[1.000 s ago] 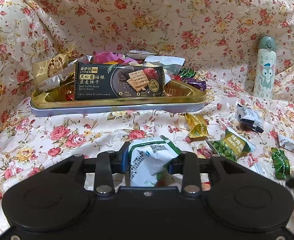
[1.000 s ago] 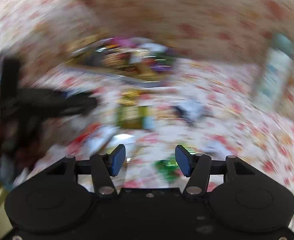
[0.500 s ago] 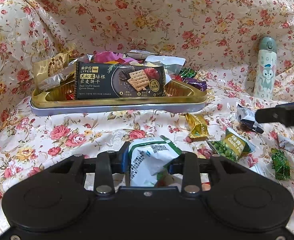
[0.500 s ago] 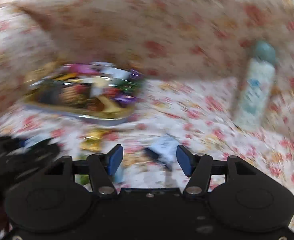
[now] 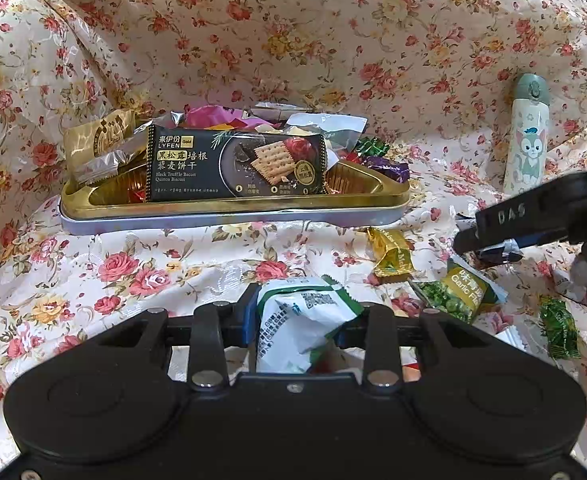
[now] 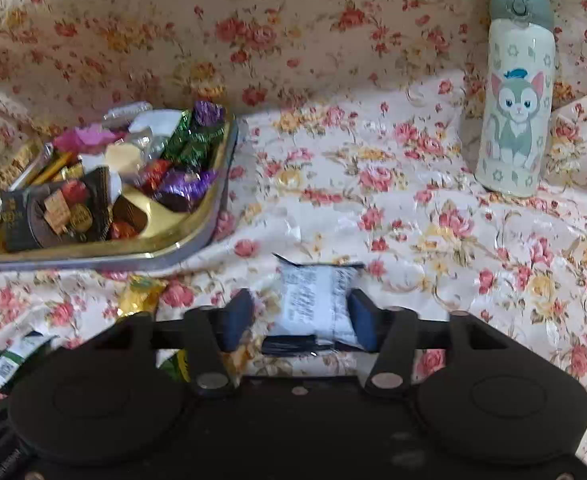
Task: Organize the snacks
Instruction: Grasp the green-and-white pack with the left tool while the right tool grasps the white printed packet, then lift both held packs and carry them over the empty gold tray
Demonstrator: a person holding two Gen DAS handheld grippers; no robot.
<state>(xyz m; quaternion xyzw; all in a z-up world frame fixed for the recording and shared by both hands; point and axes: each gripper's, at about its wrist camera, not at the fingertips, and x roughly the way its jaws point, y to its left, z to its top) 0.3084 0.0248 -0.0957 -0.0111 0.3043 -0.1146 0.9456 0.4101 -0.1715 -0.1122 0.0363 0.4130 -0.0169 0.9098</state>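
Note:
My left gripper (image 5: 297,320) is shut on a white and green snack packet (image 5: 293,320), held low over the flowered cloth in front of the gold tray (image 5: 233,208). The tray holds a black cracker pack (image 5: 233,168) and several wrapped sweets. In the right wrist view my right gripper (image 6: 299,318) straddles a white and black packet (image 6: 313,300) lying on the cloth. Its jaws are closing; the right pad touches the packet, while the left pad (image 6: 239,316) stands a little apart. The right gripper's finger (image 5: 513,224) shows in the left wrist view, right of the tray.
A cat-print bottle (image 6: 517,92) stands upright at the back right. Loose on the cloth lie a gold candy (image 5: 391,252), a garlic peas packet (image 5: 461,292) and a green candy (image 5: 559,328). The draped cloth rises behind the tray (image 6: 197,236).
The right gripper swung in from the right and came down over the white and black packet, with its jaws narrower. The left gripper and its packet stayed where they were.

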